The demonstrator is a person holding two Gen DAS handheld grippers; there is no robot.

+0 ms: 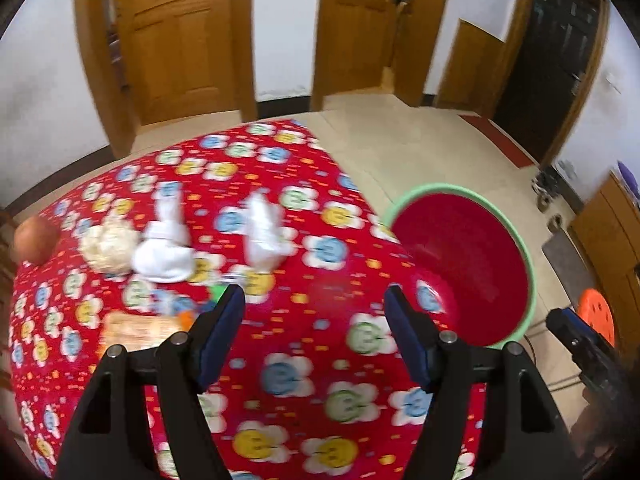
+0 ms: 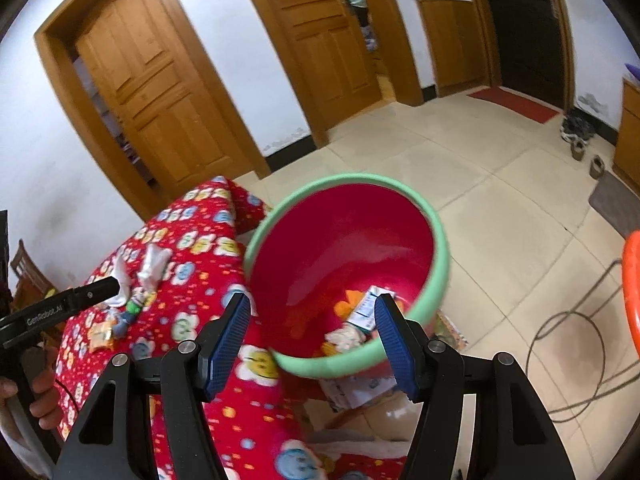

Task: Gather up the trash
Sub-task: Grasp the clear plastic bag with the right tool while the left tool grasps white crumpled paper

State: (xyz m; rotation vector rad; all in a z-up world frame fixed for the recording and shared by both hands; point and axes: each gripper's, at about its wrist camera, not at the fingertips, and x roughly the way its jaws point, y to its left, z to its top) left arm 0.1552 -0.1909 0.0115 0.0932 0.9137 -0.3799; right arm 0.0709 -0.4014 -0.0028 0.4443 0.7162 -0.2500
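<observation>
Right wrist view: basin (image 2: 438, 236) at centre already holds wrappers (image 2: 362, 316); crumpled tissues (image 1: 162, 248) remain on the counter (image 1: 304, 360). Both tongs, left (image 1: 314, 300) and right (image 2: 312, 312), spread, empty.

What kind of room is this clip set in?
Probably a home's main room: panelled wooden doors, a cream tiled floor, and a table under a red flower-print cloth beside a red, green-rimmed plastic basin.
</observation>
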